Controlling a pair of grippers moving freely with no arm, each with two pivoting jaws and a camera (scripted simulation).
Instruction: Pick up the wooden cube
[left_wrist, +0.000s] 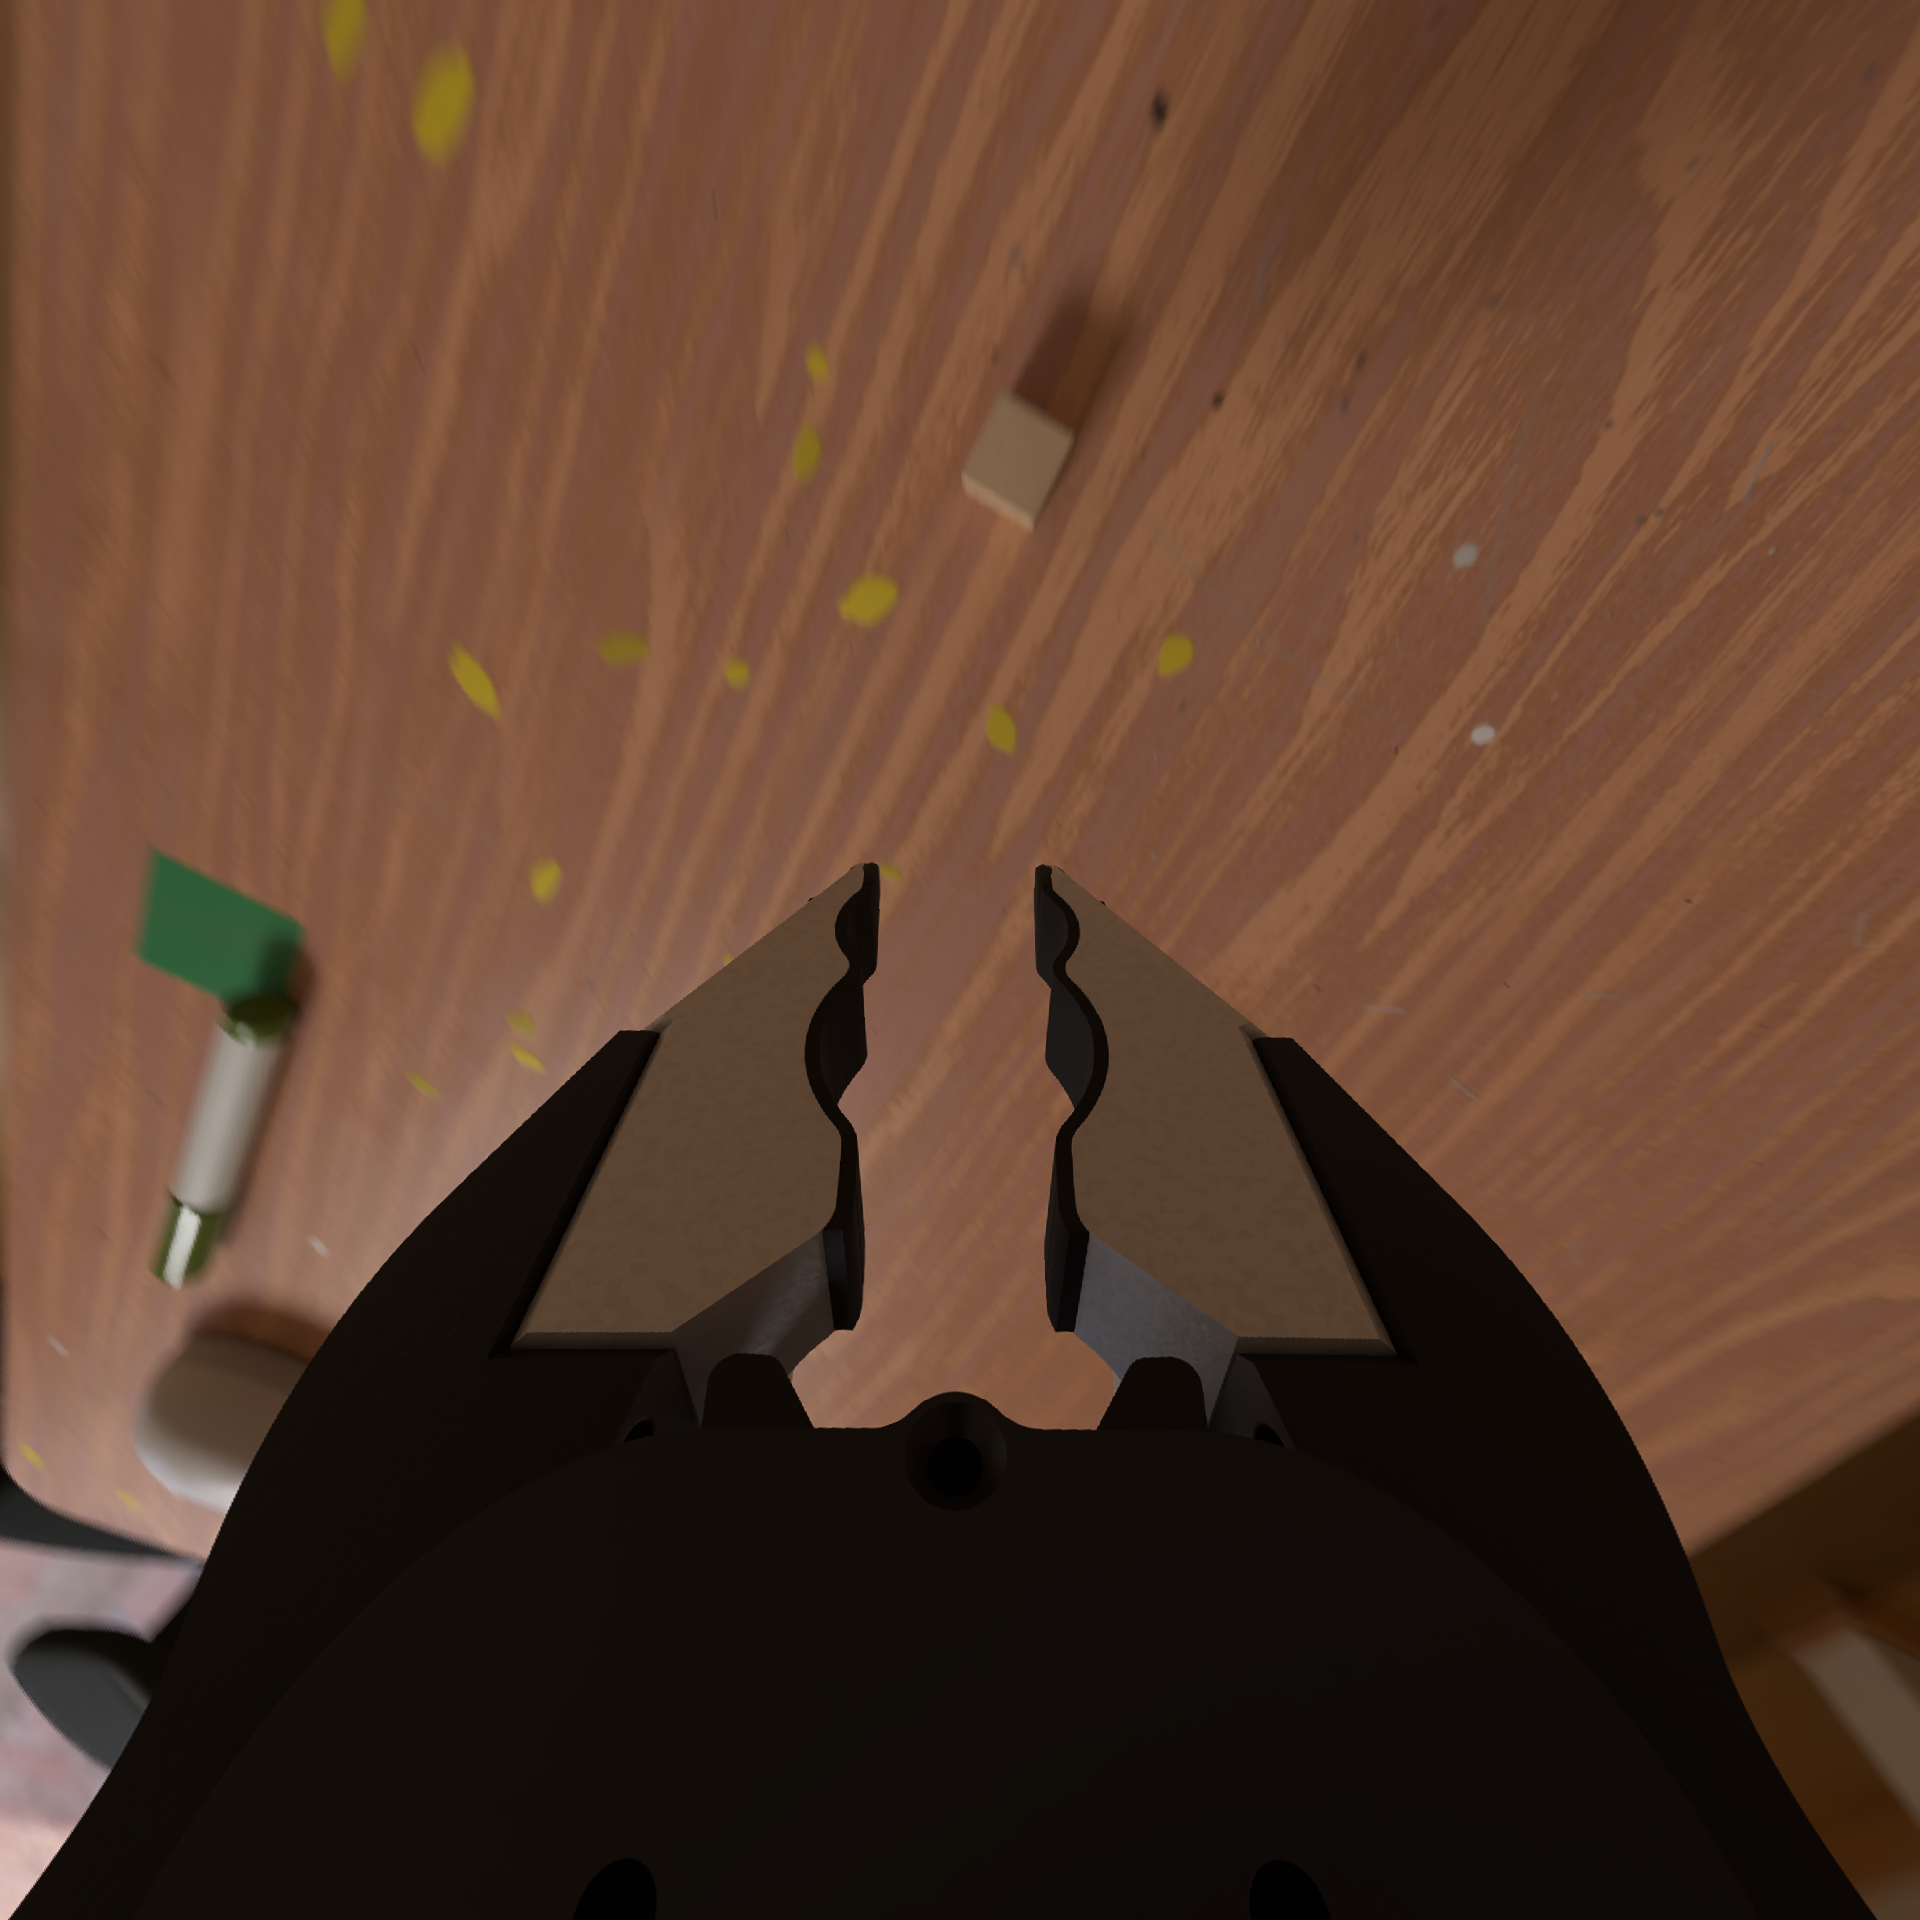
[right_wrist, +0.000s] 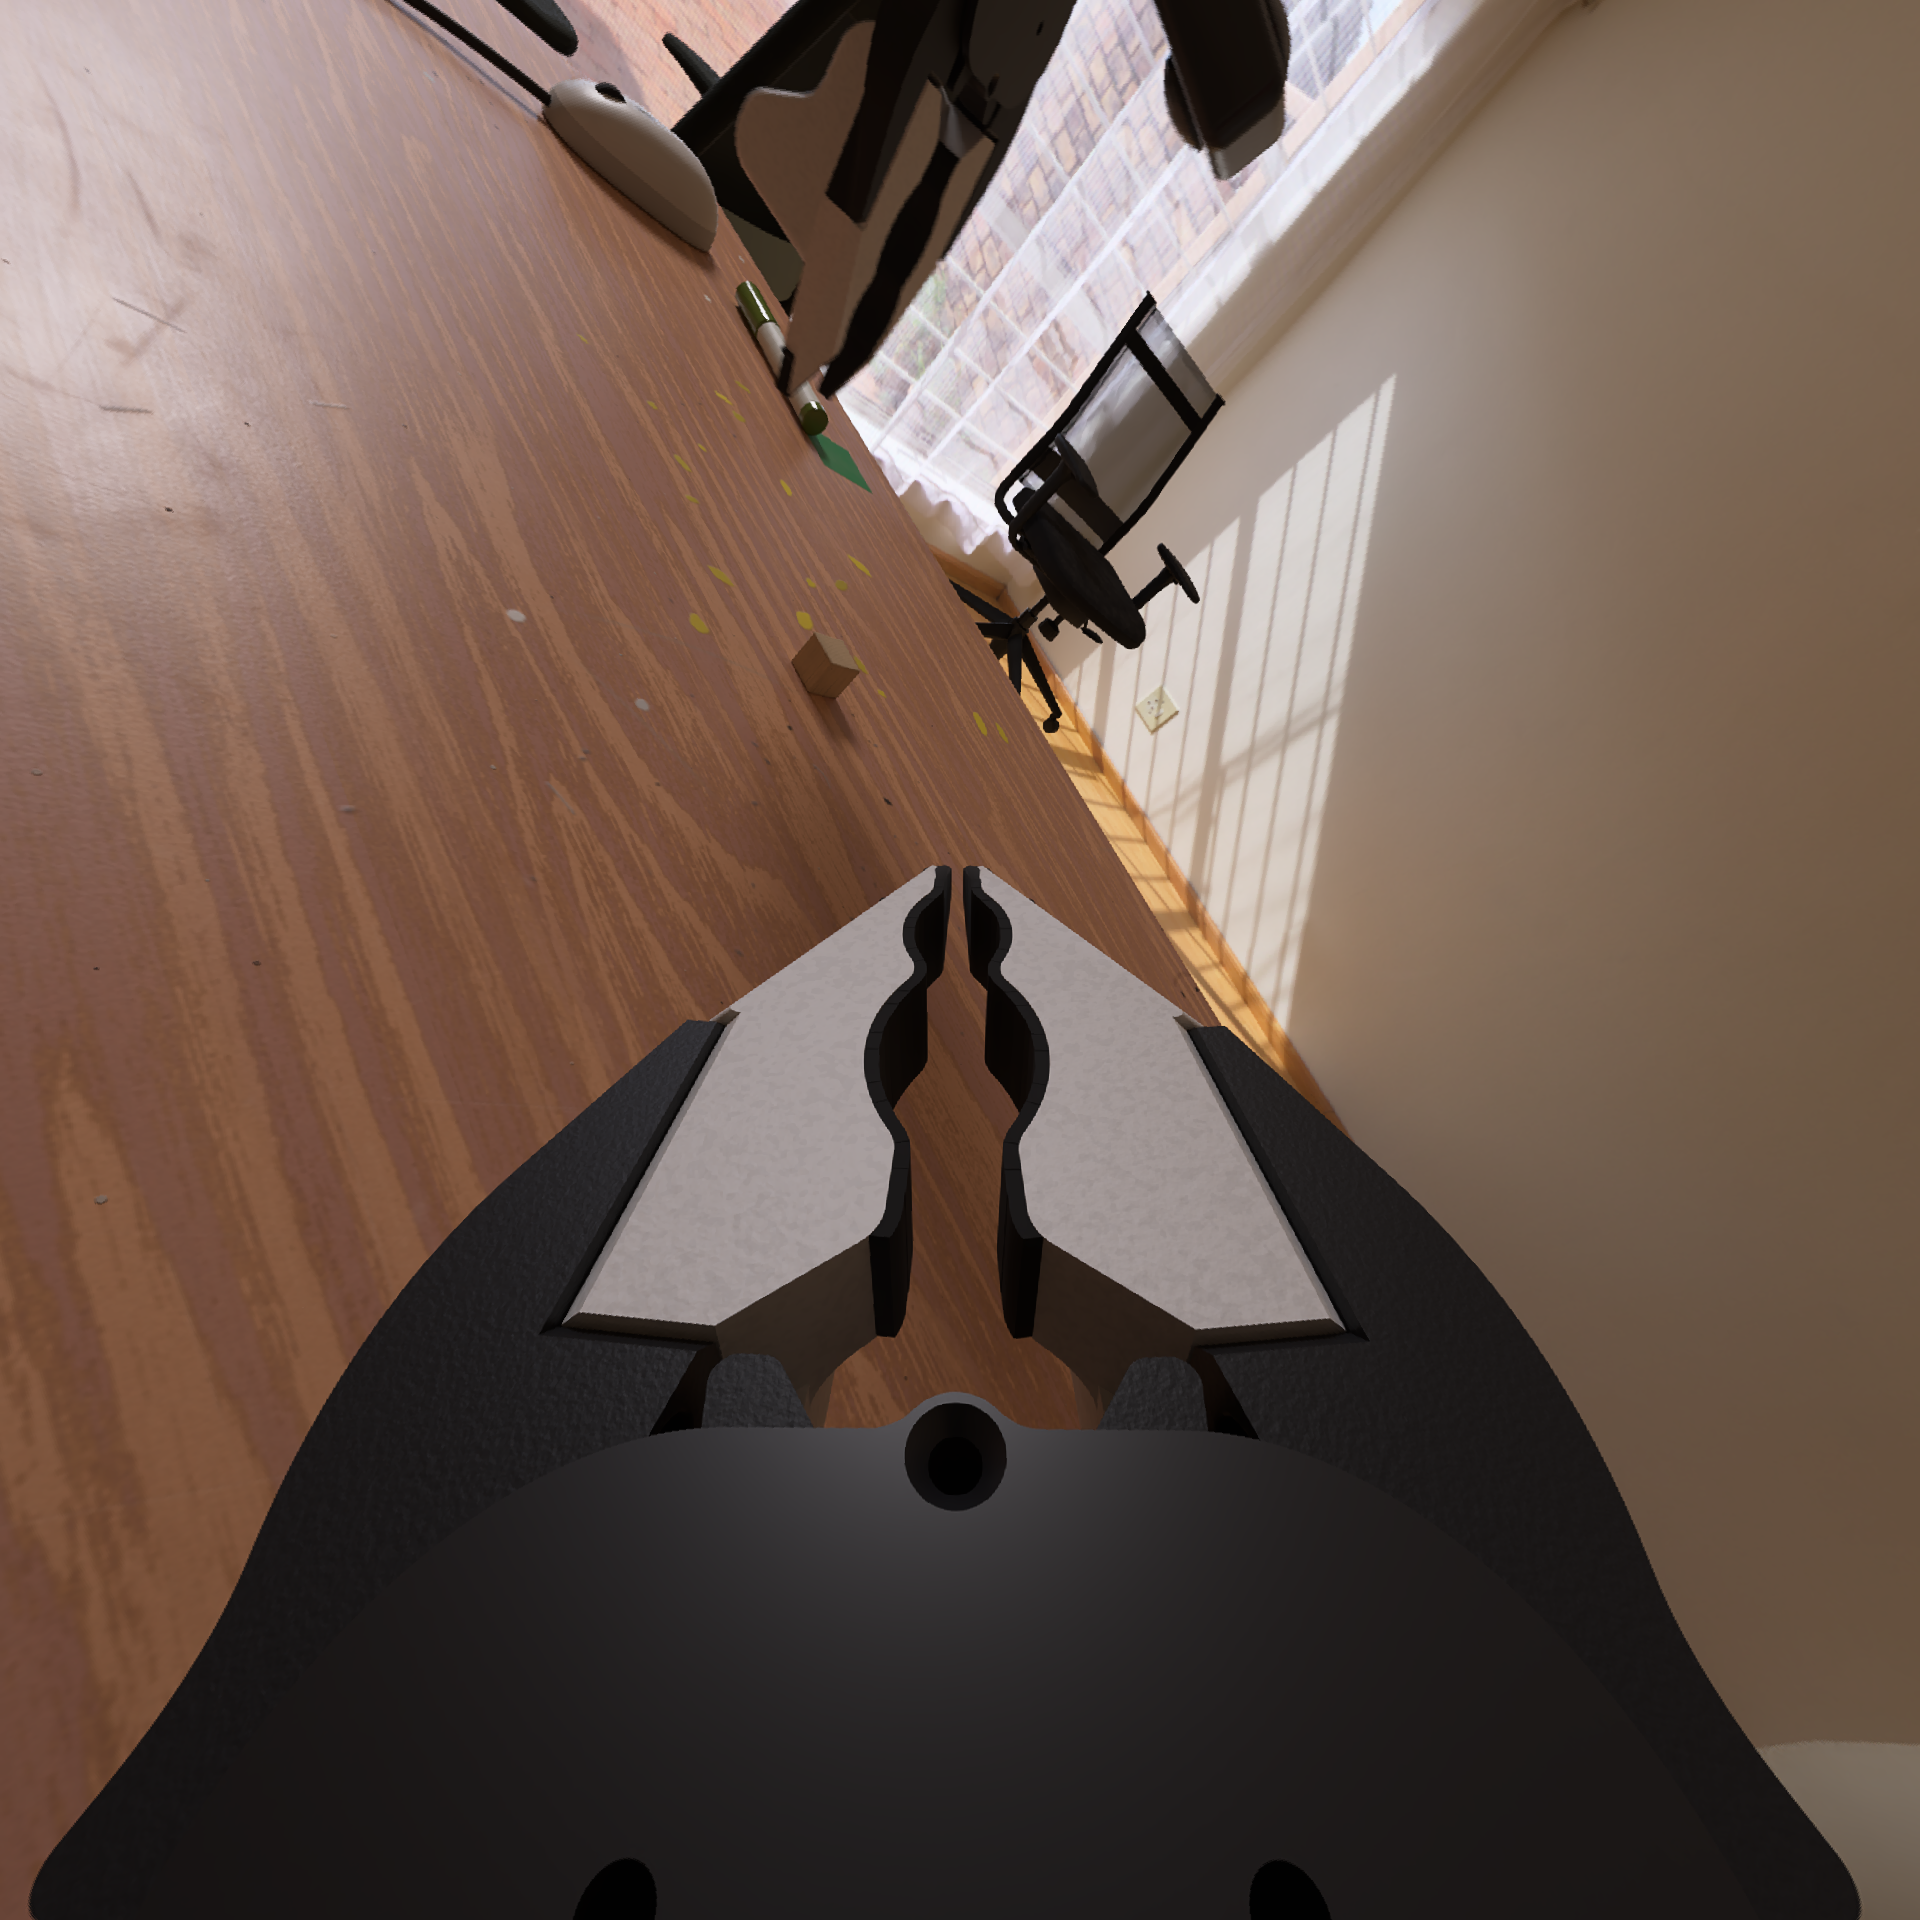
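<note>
The small light wooden cube (left_wrist: 1017, 460) sits alone on the brown wooden table (left_wrist: 1455, 935), ahead of my left gripper (left_wrist: 956, 873) and a little to its right. The left gripper hovers above the table, open and empty, well short of the cube. In the right wrist view the cube (right_wrist: 826, 663) lies far ahead near the table's edge. My right gripper (right_wrist: 956, 873) is shut and empty, low over the table (right_wrist: 312, 831). The left gripper (right_wrist: 873, 177) shows in the distance in that view, above the table.
A green-capped marker (left_wrist: 218, 1132) and a green card (left_wrist: 213, 925) lie at the left, with a beige computer mouse (left_wrist: 213, 1413) nearer. All three show far off in the right wrist view: marker (right_wrist: 777, 353), card (right_wrist: 840, 459), mouse (right_wrist: 634, 156). Yellow paint flecks dot the table. An office chair (right_wrist: 1101, 499) stands beyond the table edge.
</note>
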